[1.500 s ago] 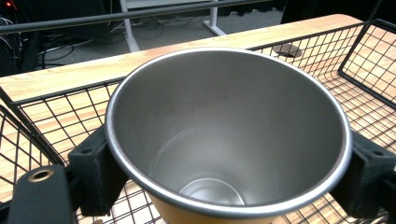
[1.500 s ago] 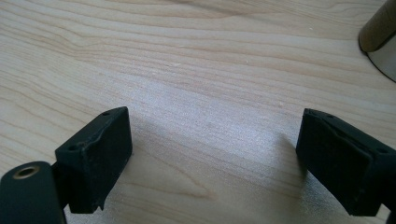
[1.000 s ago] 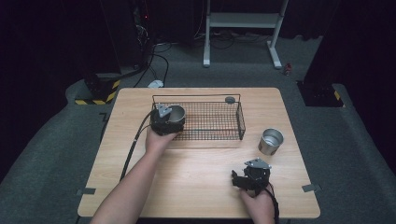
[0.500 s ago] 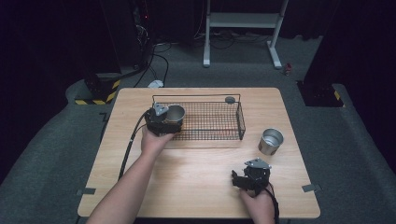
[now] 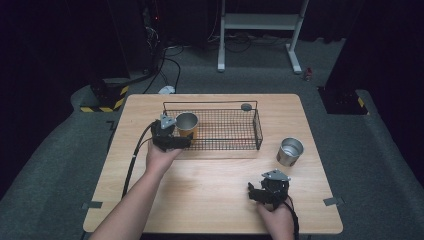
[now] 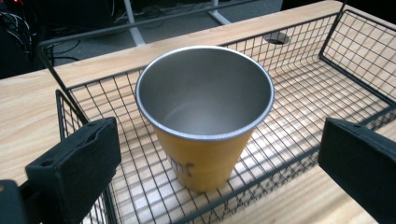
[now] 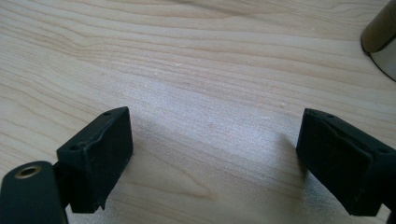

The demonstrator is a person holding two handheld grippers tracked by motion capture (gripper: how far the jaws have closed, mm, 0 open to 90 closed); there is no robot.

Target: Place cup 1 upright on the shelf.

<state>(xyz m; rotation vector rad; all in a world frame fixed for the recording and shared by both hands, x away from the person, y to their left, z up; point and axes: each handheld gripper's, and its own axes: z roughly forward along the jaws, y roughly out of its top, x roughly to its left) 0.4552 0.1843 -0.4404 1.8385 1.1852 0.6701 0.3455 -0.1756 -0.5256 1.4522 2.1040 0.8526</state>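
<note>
The left tool [image 5: 172,136] is hanging at the near-left corner of the wire basket [image 5: 257,129], its jaws spread wide and gripping nothing. In the left gripper view the two black jaws are standing well apart on either side of the yellow steel cup [image 6: 204,114], neither one touching it. The cup is sitting upright on the mesh floor in the basket's left end, mouth up and empty, so this one is looking like a finished placement, with the tool either letting go or about to draw away.

The right tool [image 5: 267,192] is resting low over the bare wood near the surface's near edge, toward the right, jaws likewise released with only grain between them. Beyond it, near the right edge of the surface [image 5: 210,210] and outside the basket, a plain silver steel cup [image 5: 290,151] is waiting upright; its base is just showing at the top-right corner of the right gripper view. Judging from this, roughly half the job is standing done: one cup in, one cup left to carry over.

A dark mark is showing low on the yellow cup's wall in the left gripper view, but it is too blurred and cut by the wire to read. No other writing is legible.
</note>
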